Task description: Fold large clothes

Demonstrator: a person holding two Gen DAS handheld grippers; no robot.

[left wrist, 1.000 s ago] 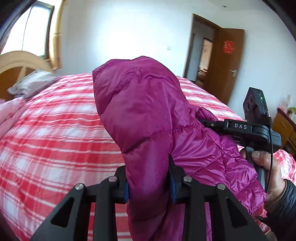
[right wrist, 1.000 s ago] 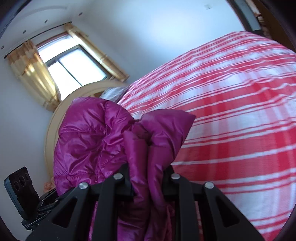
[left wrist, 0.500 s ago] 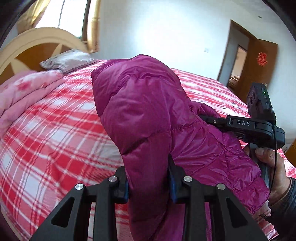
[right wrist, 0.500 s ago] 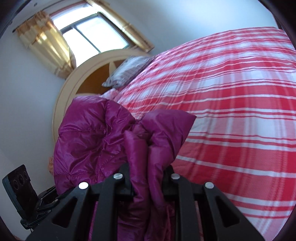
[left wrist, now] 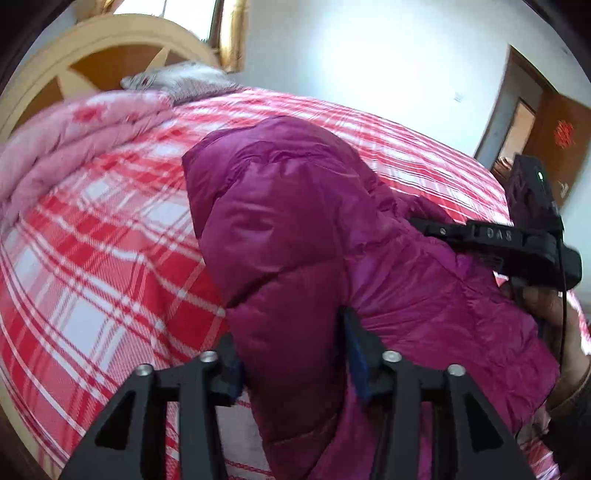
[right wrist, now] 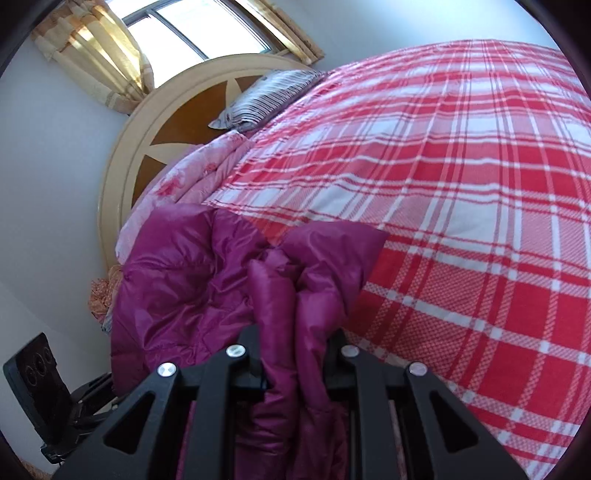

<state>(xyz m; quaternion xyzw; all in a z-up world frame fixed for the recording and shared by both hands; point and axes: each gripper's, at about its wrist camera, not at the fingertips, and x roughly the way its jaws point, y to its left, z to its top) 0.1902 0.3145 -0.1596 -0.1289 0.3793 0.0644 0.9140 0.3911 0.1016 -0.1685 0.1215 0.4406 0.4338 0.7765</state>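
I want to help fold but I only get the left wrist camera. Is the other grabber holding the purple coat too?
Observer: Yes. The right gripper is shut on a bunched fold of the purple coat; the right wrist view shows fabric squeezed between its fingers.
Operator: Is there a window? I only see a tiny bit.
Observer: Yes, a window sits above the headboard, with yellow curtains beside it.
Operator: What does the pillow look like?
Observer: The pillow is striped and lies at the head of the plaid bed, next to a pink quilt.
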